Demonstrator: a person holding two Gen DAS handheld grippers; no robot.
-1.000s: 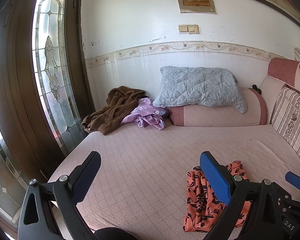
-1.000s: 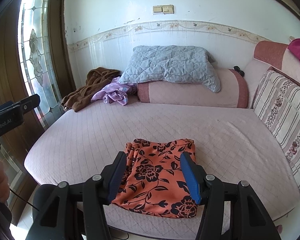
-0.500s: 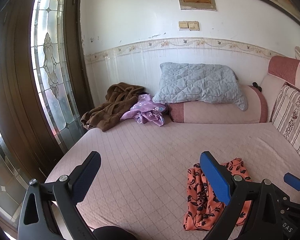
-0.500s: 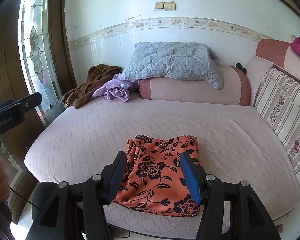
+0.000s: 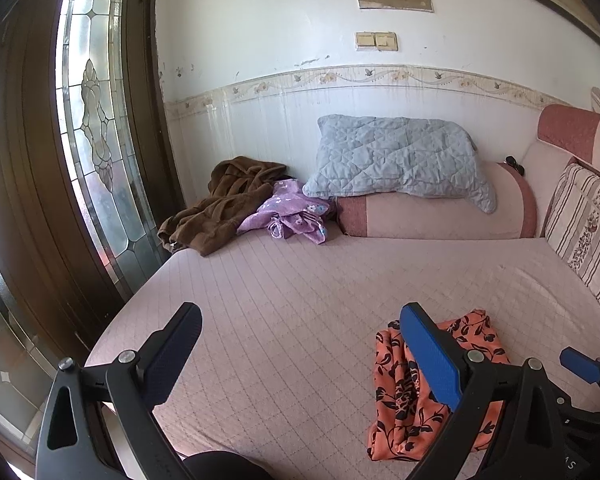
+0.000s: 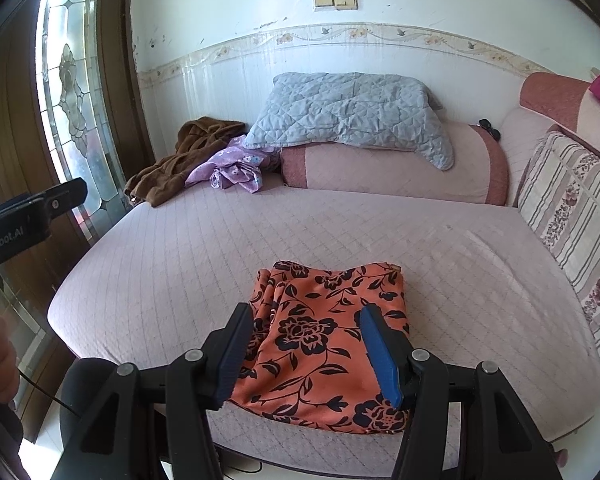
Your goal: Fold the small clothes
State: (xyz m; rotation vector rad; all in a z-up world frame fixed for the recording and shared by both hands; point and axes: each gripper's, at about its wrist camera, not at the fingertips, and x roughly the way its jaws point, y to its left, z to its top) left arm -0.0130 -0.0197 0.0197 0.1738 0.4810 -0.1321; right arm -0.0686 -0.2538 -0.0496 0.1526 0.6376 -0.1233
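Pink bed (image 6: 180,248), orange cloth (image 6: 332,344) folded at near edge; both grippers (image 5: 300,352) (image 6: 306,344) wide open, empty, drawn back since a second ago: fold looks finished

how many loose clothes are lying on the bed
3. The orange floral garment lies folded at the near edge; the brown robe and the purple floral garment are heaped at the far left corner. More may be hidden under that heap.

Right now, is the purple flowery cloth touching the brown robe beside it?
Touching. In the left wrist view the purple cloth overlaps the edge of the brown robe, with no bedcover showing between them.
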